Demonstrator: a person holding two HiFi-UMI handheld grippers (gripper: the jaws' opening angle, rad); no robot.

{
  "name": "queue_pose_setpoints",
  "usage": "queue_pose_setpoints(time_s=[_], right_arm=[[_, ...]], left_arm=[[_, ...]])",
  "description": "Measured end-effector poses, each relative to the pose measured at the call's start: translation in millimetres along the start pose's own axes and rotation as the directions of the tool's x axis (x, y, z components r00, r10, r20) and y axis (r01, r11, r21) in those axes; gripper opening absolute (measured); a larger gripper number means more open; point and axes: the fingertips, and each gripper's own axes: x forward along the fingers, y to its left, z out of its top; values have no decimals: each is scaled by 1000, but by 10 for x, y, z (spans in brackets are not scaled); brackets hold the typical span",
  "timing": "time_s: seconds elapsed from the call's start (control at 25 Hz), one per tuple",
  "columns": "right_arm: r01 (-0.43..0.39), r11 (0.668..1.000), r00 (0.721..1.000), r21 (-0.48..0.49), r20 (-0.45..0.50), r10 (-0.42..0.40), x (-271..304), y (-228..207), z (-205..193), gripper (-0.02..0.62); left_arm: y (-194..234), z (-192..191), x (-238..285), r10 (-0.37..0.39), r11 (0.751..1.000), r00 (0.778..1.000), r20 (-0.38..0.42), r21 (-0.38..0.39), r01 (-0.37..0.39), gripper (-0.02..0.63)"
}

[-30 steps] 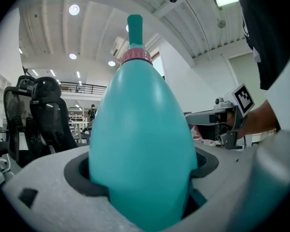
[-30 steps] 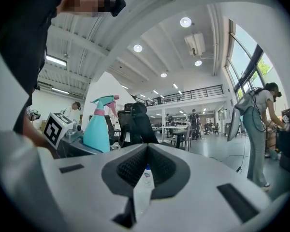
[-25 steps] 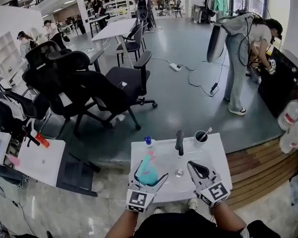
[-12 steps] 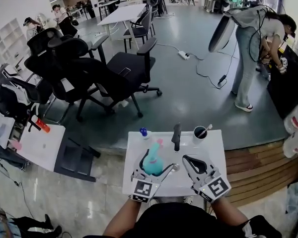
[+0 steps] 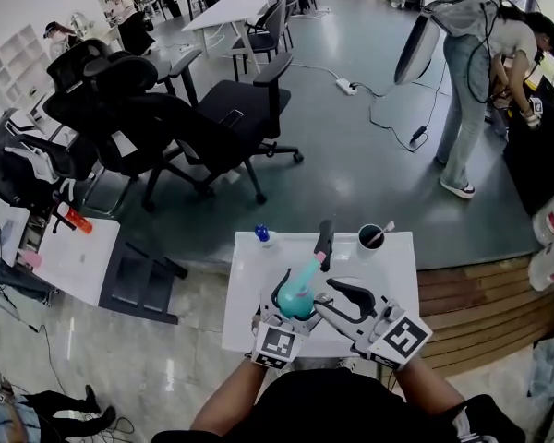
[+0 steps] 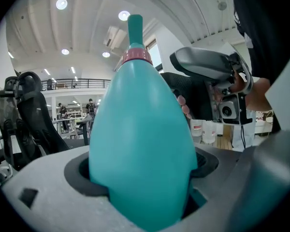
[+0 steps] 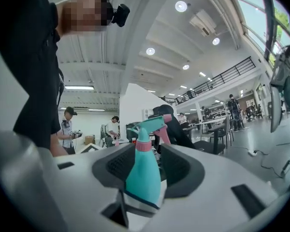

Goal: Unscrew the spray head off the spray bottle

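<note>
L gripper [image 5: 292, 310]: jaws pinched on body of spray bottle [image 5: 298, 295], which is tilted over front half of table [image 5: 249, 289]. Cannot tell whether the base touches the tabletop. In L gripper view the bottle fills the frame. Its base is cut off at the bottom, and only the pink collar [image 6: 137, 56] and a teal stub show above it.

R gripper [image 5: 338, 297]: jaws opening, spread either side of the bottle, pads not pressing. Only R gripper view shows the whole spray head [image 7: 152, 124], seated on the collar, with pink trigger [image 7: 163, 132].

Head view only, along the table's far edge: blue-capped bottle [image 5: 260, 233], black upright item [image 5: 326, 240] (type unclear) and black cup [image 5: 370, 238]. Table's right part is free. Wooden platform [image 5: 471, 303] adjoins on the right.
</note>
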Motion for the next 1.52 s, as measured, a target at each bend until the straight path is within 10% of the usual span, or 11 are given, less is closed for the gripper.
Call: queue_pose_setpoints(time_s=[0.88, 1.52], right_arm=[[79, 996, 995, 32, 59, -80, 9, 36, 92, 153], [-129, 991, 986, 18, 105, 127, -109, 254, 310, 133]], left_arm=[[-418, -58, 130, -39, 998, 999, -30, 44, 40, 486], [-618, 297, -69, -169, 986, 985, 22, 13, 169, 480]])
